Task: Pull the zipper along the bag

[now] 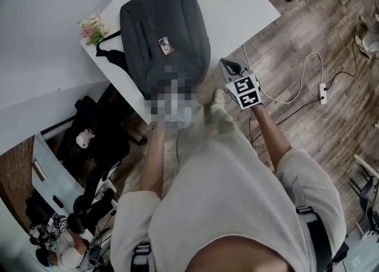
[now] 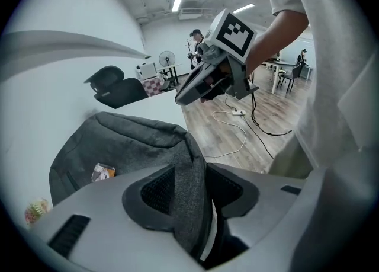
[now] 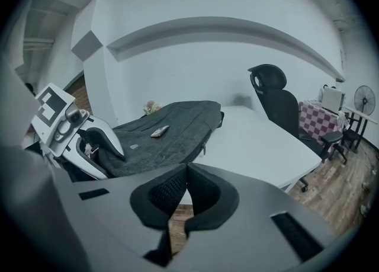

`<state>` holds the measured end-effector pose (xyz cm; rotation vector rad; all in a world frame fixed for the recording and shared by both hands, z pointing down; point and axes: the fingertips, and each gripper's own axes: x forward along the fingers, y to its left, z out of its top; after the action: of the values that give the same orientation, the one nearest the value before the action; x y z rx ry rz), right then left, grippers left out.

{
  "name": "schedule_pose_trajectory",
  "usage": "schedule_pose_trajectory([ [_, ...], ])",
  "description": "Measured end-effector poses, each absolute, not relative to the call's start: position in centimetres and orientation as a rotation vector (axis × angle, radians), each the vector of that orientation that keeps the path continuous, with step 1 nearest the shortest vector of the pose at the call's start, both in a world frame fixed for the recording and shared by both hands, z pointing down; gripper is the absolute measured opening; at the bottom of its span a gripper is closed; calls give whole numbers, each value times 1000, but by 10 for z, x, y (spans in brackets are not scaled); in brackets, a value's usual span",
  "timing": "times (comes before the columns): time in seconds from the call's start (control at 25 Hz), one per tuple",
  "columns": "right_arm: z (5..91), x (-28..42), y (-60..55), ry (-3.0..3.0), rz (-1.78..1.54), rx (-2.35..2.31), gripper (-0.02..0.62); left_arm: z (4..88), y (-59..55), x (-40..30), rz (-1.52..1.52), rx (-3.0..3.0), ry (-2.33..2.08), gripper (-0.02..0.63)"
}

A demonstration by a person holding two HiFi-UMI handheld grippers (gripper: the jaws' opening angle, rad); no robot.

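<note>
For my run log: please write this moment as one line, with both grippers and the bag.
left gripper: open, backpack edge between jaws | right gripper: shut, empty | backpack: flat on table

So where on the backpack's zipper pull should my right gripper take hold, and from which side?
Grip the small pull that seems to hang off the side edge of the backpack, coming from the side where the table lies open. It dangles clear of the fabric, so the jaws can close across it. The right gripper is shut; open it first.

Blur hides the left hand-held gripper point(image 2: 190, 191) in the head view.
</note>
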<state>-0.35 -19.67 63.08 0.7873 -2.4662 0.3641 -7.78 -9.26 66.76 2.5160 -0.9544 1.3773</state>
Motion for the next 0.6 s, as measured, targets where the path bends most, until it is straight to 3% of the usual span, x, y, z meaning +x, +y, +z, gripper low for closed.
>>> schedule_pose_trajectory([
  [0.2, 639, -9, -206, -2457, 353, 773, 14, 668, -90, -77, 1401, 2542, -890, 115],
  [0.6, 667, -19, -229, -2371, 223, 701, 14, 642, -93, -81, 1303, 2589, -939, 81],
])
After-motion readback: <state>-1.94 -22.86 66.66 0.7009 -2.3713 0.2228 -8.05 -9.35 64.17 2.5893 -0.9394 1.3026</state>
